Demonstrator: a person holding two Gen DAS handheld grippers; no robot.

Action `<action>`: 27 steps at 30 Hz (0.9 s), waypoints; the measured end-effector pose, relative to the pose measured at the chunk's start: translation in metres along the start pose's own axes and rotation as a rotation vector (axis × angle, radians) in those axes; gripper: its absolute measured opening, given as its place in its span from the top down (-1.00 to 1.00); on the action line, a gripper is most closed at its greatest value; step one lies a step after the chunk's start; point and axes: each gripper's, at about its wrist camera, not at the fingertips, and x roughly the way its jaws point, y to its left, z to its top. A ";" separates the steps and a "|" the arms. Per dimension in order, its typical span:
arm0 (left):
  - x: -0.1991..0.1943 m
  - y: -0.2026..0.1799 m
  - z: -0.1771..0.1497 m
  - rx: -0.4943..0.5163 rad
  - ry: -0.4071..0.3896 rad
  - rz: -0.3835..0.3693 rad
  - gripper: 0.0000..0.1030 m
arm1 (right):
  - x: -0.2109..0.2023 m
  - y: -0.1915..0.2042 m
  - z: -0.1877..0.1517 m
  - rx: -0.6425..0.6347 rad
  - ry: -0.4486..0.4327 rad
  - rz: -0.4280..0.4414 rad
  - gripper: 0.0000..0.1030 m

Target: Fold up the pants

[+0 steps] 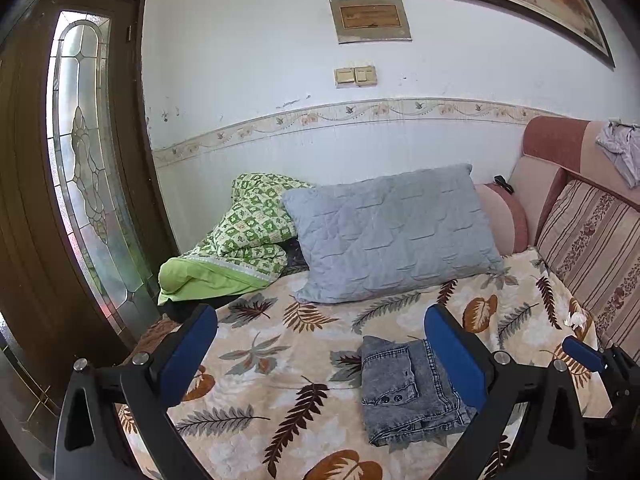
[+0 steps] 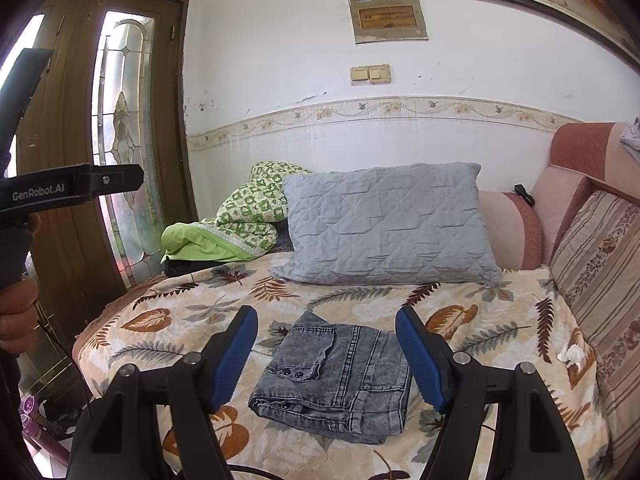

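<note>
A pair of grey-blue denim pants [image 1: 408, 392] lies folded into a compact square on the leaf-print bed cover [image 1: 280, 360]. It also shows in the right wrist view [image 2: 340, 380]. My left gripper [image 1: 320, 320] is open and empty, held above the bed with the pants just inside its right finger. My right gripper [image 2: 326, 316] is open and empty, hovering over the near side of the pants, apart from them. The right gripper's blue tip [image 1: 580, 352] shows at the right of the left wrist view.
A grey quilted pillow [image 2: 384, 228] and a green patterned blanket [image 2: 240, 220] lie at the bed's far end. A striped cushion [image 2: 600, 280] lines the right side. A wooden door with glass [image 1: 80, 160] stands left. A crumpled tissue [image 2: 572, 354] lies by the cushion.
</note>
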 end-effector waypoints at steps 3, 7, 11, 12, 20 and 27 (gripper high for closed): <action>-0.001 0.000 0.000 -0.001 -0.002 0.001 -1.00 | 0.000 0.000 0.000 -0.003 0.002 0.002 -0.45; -0.004 0.000 0.000 0.002 -0.006 -0.003 -1.00 | -0.001 0.001 -0.001 -0.002 0.003 0.004 -0.45; -0.008 -0.001 0.001 0.005 -0.011 -0.011 -1.00 | -0.002 0.001 -0.001 0.000 -0.001 0.004 -0.45; -0.008 -0.002 0.001 0.005 -0.011 -0.013 -1.00 | -0.003 0.001 -0.001 0.002 -0.001 0.004 -0.45; -0.012 0.000 0.002 -0.001 -0.011 -0.025 -1.00 | -0.004 0.002 -0.001 0.004 0.000 0.011 -0.45; -0.016 -0.001 0.002 0.004 -0.022 -0.023 -1.00 | -0.002 0.005 -0.004 -0.010 0.013 0.022 -0.45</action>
